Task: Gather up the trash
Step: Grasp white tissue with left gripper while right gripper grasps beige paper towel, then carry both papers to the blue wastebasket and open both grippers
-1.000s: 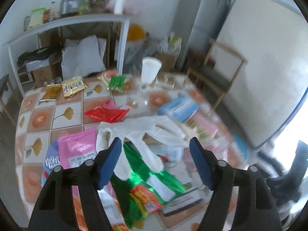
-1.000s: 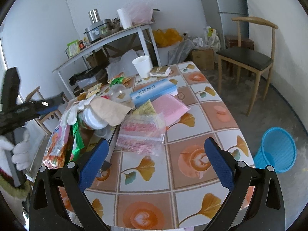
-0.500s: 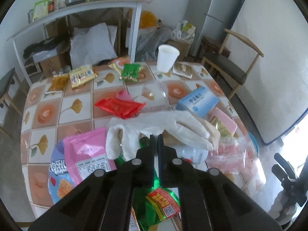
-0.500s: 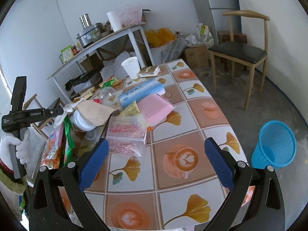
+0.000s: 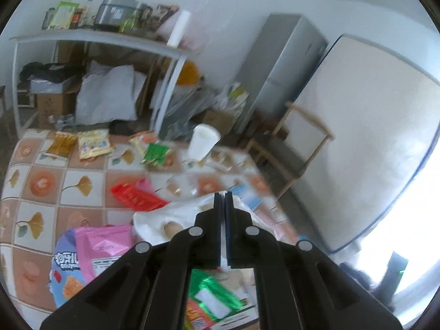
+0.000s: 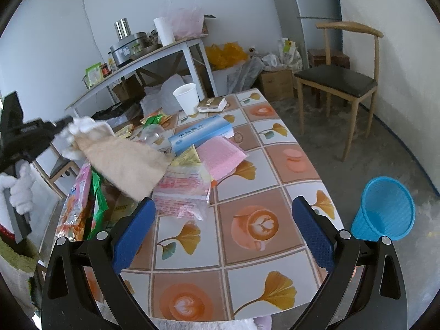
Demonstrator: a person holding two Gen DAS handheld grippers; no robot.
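My left gripper (image 5: 222, 200) is shut on a white and tan glove (image 5: 162, 220) and holds it lifted above the table. In the right wrist view the same glove (image 6: 121, 156) hangs from the left gripper (image 6: 64, 122) at the left, over the pile of wrappers. My right gripper (image 6: 222, 220) is open and empty above the near part of the tiled table (image 6: 247, 247). Wrappers lie on the table: a red one (image 5: 134, 196), a green one (image 5: 155, 154), a pink pack (image 5: 101, 250), a pink sheet (image 6: 220, 156). A blue bin (image 6: 385, 214) stands on the floor at the right.
A white paper cup (image 6: 187, 101), a blue tissue box (image 6: 200, 134) and a small box (image 6: 211, 104) sit on the far part of the table. A wooden chair (image 6: 338, 82) stands right of it. A loaded shelf (image 6: 137, 63) is behind.
My left gripper went from open to shut on the glove and has lifted it off the pile. My right gripper stays open and has drifted a little.
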